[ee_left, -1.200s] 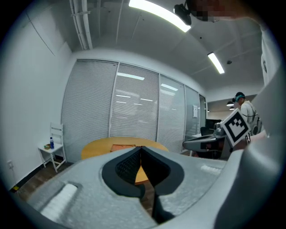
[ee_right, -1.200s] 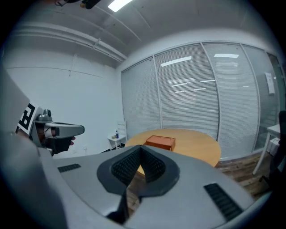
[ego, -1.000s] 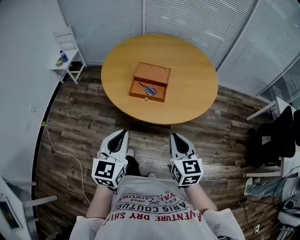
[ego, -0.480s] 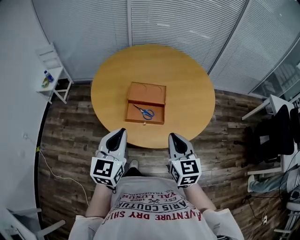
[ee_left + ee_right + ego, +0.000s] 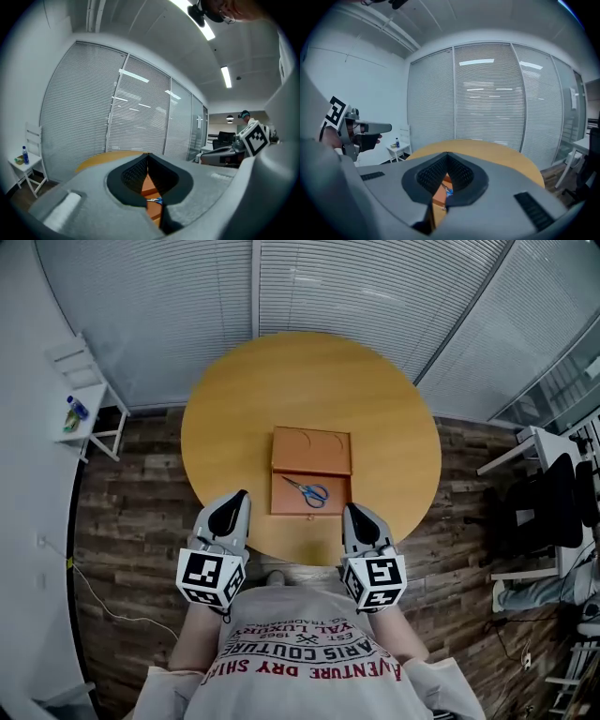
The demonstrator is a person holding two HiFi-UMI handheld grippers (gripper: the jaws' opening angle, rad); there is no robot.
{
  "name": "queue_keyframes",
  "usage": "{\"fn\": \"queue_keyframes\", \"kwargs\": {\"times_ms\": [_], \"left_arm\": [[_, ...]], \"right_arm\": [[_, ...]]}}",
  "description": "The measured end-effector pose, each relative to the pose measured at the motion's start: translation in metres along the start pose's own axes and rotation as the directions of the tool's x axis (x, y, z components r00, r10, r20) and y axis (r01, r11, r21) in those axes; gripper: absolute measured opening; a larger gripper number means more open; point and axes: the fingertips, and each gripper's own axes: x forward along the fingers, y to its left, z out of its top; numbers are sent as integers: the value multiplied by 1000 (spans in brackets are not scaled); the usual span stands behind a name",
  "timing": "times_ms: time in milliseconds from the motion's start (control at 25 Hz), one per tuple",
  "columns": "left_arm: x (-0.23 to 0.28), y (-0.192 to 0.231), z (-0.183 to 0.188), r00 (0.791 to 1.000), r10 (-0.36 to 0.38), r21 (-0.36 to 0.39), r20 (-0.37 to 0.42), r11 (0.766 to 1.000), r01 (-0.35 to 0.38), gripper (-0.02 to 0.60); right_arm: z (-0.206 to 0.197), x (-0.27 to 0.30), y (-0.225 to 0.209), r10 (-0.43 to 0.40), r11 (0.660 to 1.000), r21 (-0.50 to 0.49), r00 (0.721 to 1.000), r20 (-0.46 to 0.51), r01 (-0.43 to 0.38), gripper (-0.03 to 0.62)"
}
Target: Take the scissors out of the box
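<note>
Head view puts our two grippers low in the frame, the left gripper (image 5: 239,495) and the right gripper (image 5: 349,509), both at the near edge of the round wooden bench (image 5: 234,399). Just above and between them the open brown box (image 5: 311,448) lies on the bench, and the blue-handled scissors (image 5: 310,491) lie flat in its lower half, apart from both grippers. Left gripper view shows our left jaws together at the tips with nothing in them; right gripper view shows our right jaws together too, likewise empty. At the far left of the head view stands a small white shelf unit (image 5: 94,423) carrying a bottle (image 5: 72,412)
</note>
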Motion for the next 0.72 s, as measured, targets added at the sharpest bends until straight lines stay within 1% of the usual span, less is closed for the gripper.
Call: {"fn": "queue_keyframes", "kwargs": {"times_ms": [160, 280, 480, 600, 720], "left_arm": [[12, 25, -8, 1000, -11, -27, -9, 1000, 11, 11], [21, 35, -14, 1000, -12, -51, -20, 999, 11, 11], [35, 40, -26, 999, 7, -73, -38, 997, -9, 11], [44, 43, -33, 998, 34, -77, -57, 996, -38, 11], [55, 46, -34, 995, 63, -75, -75, 995, -68, 11]], "right_arm": [[-6, 21, 4, -17, 1000, -5, 999, -43, 17, 8], [-9, 37, 7, 1, 1000, -23, 997, -80, -2, 8], [-18, 65, 8, 69, 993, -81, 987, -148, -82, 8], [-31, 85, 6, 124, 985, -92, 972, -202, -145, 8], [-38, 104, -1, 165, 978, -84, 954, -252, -191, 8]]}}
